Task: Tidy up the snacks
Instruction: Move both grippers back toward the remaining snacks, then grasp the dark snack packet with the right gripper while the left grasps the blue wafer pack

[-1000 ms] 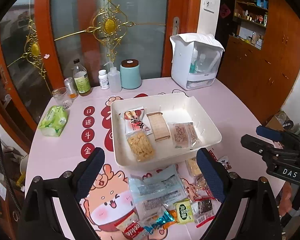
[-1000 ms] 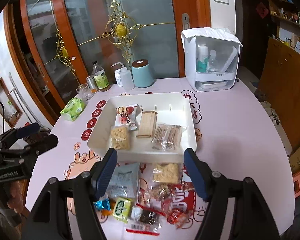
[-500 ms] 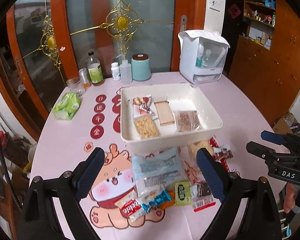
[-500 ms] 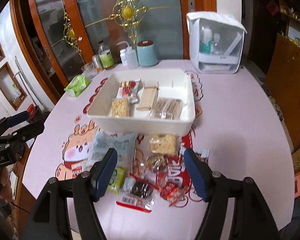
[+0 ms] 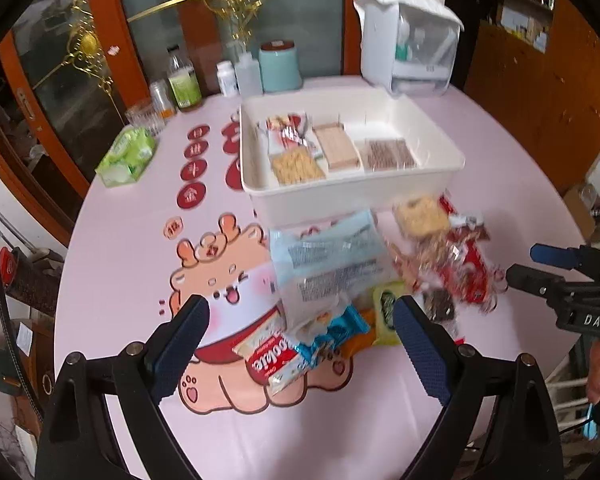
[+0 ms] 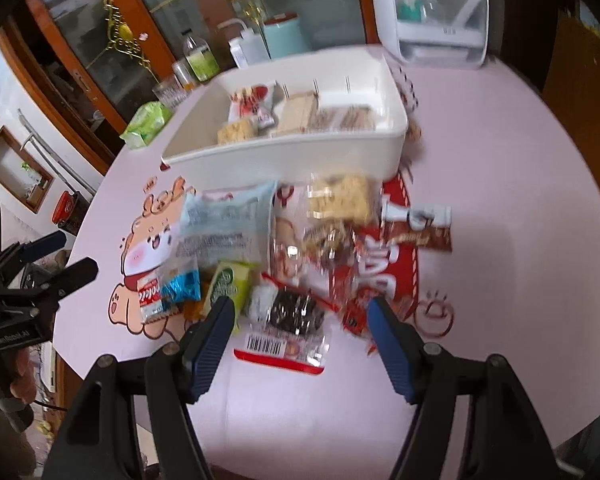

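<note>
plainly the dark snack packet (image 6: 296, 312) lies just ahead of the right gripper (image 6: 300, 312), jaws apart and empty, nearer than the left gripper (image 5: 300, 320), also apart.

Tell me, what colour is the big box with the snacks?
White box, clearest in the left wrist view.

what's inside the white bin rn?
Inside the white bin: red-and-white packet, yellow cracker pack, tan wafer bar, brown wafer pack. Anything beneath them is covered; the far half looks bare.
</note>
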`<move>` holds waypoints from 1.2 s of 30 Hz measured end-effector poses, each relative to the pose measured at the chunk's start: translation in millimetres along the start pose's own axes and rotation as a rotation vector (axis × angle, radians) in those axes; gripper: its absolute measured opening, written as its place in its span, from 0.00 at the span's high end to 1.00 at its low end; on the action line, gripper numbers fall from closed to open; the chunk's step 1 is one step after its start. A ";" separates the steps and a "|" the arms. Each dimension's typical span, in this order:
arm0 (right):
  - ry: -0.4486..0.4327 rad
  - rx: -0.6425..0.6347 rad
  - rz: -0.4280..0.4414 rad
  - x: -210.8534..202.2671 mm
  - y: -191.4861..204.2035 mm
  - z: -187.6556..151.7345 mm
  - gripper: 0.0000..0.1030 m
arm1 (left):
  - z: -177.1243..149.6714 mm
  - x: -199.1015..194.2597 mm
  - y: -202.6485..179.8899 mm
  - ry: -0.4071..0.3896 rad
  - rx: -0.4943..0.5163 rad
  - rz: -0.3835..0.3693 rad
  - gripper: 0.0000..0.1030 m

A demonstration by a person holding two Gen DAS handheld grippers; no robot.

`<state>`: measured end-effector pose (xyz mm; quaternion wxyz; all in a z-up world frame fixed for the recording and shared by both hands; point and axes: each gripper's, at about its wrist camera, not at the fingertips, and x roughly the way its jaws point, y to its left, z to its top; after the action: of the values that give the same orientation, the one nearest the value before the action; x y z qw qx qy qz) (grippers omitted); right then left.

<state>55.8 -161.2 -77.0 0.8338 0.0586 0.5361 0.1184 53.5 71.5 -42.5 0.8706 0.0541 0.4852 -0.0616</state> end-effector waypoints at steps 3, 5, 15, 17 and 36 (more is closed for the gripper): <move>0.039 0.041 0.006 14.4 -3.4 -7.8 0.33 | -8.3 18.7 -0.3 0.044 0.024 -0.008 0.10; 0.065 0.067 0.008 25.2 -5.4 -12.0 0.33 | -12.4 31.7 -1.8 0.073 0.044 -0.015 0.10; 0.163 0.204 0.012 71.6 -14.1 -23.7 0.33 | -24.5 92.2 -13.8 0.195 0.170 -0.070 0.10; 0.173 0.222 0.013 77.5 -14.7 -23.7 0.33 | -23.1 99.6 -12.9 0.209 0.180 -0.084 0.10; 0.175 0.272 0.008 104.2 -9.6 -14.4 0.44 | -16.6 145.6 -17.2 0.301 0.245 -0.176 0.21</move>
<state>85.4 -143.7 -176.9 0.7679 0.1625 0.6174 0.0528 112.8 49.1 -175.7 0.7664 0.1256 0.6015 -0.1872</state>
